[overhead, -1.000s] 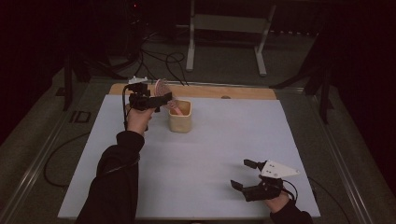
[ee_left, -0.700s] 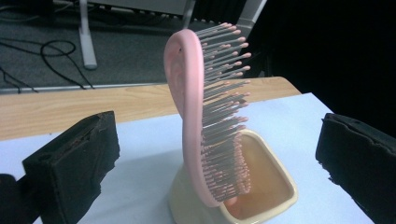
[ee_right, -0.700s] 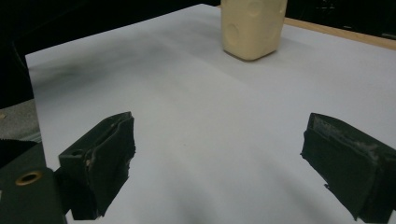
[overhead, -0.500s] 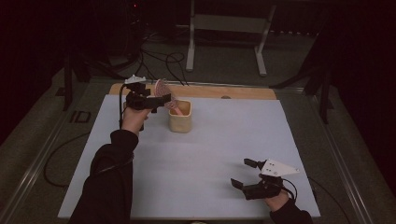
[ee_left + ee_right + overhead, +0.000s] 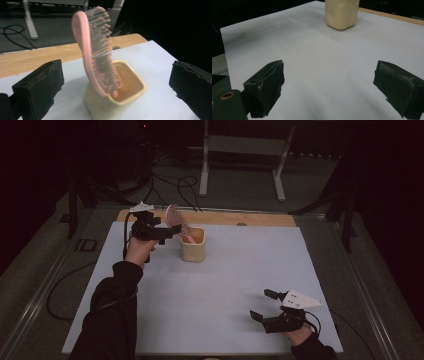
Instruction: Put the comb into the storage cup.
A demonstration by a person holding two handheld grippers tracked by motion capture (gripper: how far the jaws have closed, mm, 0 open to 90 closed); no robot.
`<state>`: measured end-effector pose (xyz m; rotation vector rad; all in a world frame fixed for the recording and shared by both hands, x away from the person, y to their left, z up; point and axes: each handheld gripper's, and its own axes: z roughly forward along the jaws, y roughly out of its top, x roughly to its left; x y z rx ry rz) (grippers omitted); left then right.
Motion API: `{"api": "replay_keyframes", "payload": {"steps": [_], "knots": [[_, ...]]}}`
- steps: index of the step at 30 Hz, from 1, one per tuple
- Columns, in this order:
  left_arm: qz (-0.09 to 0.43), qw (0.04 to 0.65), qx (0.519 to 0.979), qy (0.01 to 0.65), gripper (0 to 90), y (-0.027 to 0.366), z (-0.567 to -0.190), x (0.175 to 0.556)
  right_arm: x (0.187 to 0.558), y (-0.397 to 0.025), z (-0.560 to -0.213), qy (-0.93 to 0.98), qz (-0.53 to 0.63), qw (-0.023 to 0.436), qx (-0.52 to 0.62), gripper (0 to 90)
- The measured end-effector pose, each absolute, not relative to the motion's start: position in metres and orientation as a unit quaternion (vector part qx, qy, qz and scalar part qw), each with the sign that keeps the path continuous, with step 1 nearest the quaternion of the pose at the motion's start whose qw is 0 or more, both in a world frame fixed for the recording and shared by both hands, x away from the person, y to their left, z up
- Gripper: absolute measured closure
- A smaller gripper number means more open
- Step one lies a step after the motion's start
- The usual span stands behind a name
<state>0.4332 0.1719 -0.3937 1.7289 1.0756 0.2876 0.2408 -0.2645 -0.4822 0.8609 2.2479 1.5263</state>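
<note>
While pink hairbrush (image 5: 96, 50) stands handle-down in cream cup (image 5: 130, 97), both grippers' fingers spread, empty.

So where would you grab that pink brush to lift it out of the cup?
Probably by the brush head, which stands tilted above the cup. Close the left gripper across its pink back and bristles; the handle is buried inside.

My hairbrush (image 5: 96, 50) looks glossy pink plastic; the cup (image 5: 125, 98) smooth cream plastic; my bench (image 5: 240, 270) matt white, wood-edged.
</note>
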Motion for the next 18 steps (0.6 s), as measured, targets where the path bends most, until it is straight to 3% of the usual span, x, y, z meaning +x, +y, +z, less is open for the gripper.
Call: {"api": "replay_keyframes", "payload": {"steps": [18], "knots": [[0.108, 0.526, 0.736, 0.413, 0.2, 0.181, -0.389, 0.413, 0.238, -0.265, -0.480, 0.780, 0.527, 0.152, 0.300, 9.1]]}}
